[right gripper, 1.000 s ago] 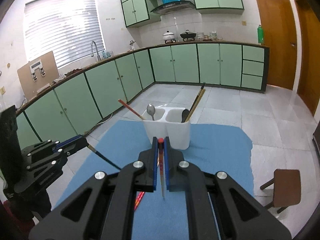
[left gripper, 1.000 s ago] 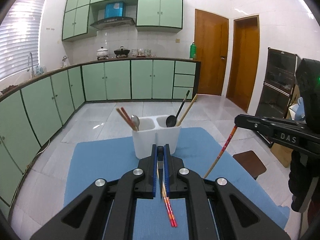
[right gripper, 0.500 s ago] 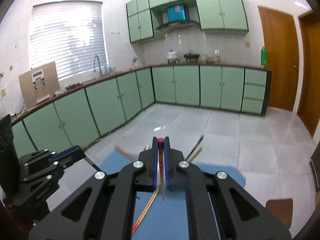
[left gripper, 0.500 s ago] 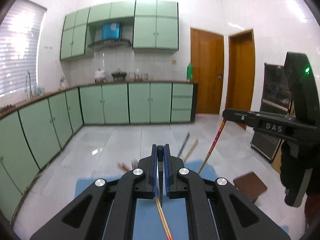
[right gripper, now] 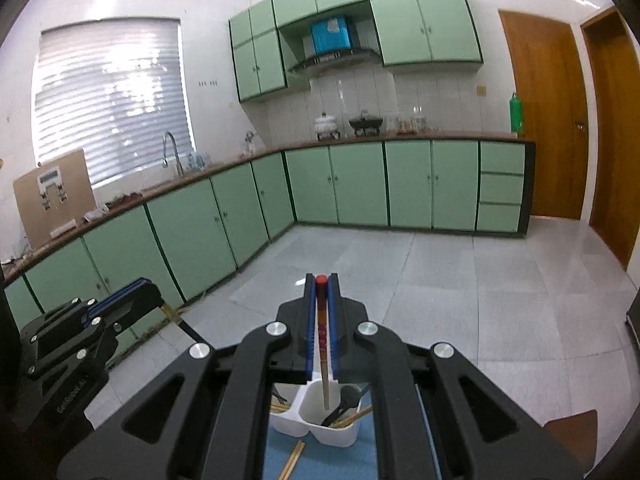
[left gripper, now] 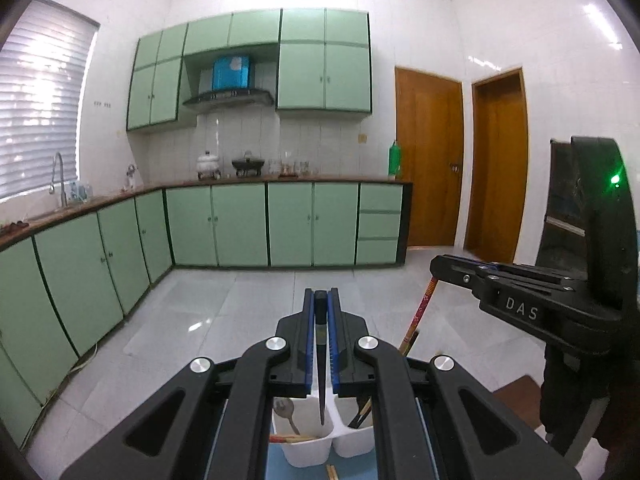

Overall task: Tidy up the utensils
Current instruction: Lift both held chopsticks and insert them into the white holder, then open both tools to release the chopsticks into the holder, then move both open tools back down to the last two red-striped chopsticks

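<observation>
My left gripper [left gripper: 321, 300] is shut on a black chopstick [left gripper: 321, 380] held upright, tip hanging over the white two-compartment utensil holder [left gripper: 316, 452] below. My right gripper [right gripper: 321, 286] is shut on a red-topped patterned chopstick [right gripper: 322, 344], tip hanging over the holder's [right gripper: 320, 428] right compartment. The holder's left compartment holds a metal spoon [left gripper: 286, 410] and red chopsticks; the right holds a black spoon [right gripper: 346, 398] and wooden chopsticks. The right gripper shows in the left wrist view [left gripper: 436, 270], the left gripper in the right wrist view [right gripper: 154, 294].
The holder stands on a blue mat [right gripper: 280, 452] with loose wooden chopsticks [right gripper: 292, 460] lying in front of it. A brown stool [right gripper: 572, 436] is at the right. Green kitchen cabinets [left gripper: 240, 224] and tiled floor lie beyond.
Both grippers have risen and moved forward over the holder, each still holding its chopstick, now hanging tip-down above the compartments. The holder has moved from mid-view to the bottom.
</observation>
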`<state>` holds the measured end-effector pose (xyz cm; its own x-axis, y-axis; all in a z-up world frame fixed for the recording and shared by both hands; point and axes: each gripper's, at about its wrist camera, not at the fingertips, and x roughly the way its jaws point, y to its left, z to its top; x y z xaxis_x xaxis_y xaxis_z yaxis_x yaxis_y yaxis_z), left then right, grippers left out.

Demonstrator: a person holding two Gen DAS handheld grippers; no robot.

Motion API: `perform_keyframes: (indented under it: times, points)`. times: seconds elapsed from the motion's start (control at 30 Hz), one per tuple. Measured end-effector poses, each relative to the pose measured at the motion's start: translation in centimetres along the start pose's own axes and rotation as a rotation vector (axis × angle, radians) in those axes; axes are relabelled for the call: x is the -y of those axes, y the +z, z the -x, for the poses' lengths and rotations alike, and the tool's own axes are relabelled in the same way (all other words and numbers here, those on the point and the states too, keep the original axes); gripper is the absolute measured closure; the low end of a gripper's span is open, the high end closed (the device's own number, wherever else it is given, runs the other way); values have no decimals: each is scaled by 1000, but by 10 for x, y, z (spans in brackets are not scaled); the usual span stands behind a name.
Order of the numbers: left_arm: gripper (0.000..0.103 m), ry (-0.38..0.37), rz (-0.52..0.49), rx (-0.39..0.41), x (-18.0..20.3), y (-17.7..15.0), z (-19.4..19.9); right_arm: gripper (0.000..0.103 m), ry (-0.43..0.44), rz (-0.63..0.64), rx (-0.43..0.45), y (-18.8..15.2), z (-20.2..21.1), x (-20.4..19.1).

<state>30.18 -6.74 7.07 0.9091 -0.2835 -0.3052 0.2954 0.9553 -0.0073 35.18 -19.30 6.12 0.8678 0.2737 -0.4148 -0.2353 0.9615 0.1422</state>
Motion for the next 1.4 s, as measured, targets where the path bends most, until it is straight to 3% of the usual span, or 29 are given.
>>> perform_keyframes:
  times: [0.13,0.2,0.27,0.33,0.47,0.5,0.57,0.73,0.87,1.07,1.23,1.4]
  points:
    - [96,-15,25,-84,-5,-19,-28,94,-19,24,-63,-18,-21,-5]
    - [89,-10,25,-96,-8,-27,-28,92,-27,26,-66,-24,-21,-5]
    - [83,-7,22,-88,-9,-28,-22,79,-42,22,-41,-26,-11,-3]
    - [81,-8,20,-72,-9,-27,-11,72,-55,16,-13,-27,1,1]
    - [61,6,13,-22,-8,-24,19,54,-82,2,40,-34,35,9]
    - [60,6,13,-13,-7,-25,27,51,-86,-5,53,-38,45,12]
    - [56,9,16,0,-5,-29,44,35,-95,-14,70,-47,62,14]
    - [40,34,13,20,2,-56,83,13,-130,-12,99,-88,105,13]
    - [31,39,45,-27,5,-96,105,8,-135,-30,65,-136,123,9]
    - [24,59,96,-201,-1,-177,107,6,-140,-84,-59,-209,124,1]
    - [24,84,110,-344,-7,-235,99,6,-158,-105,-183,-267,110,-16]
    - [24,113,115,-422,-17,-273,96,6,-147,-96,-255,-301,92,-36]
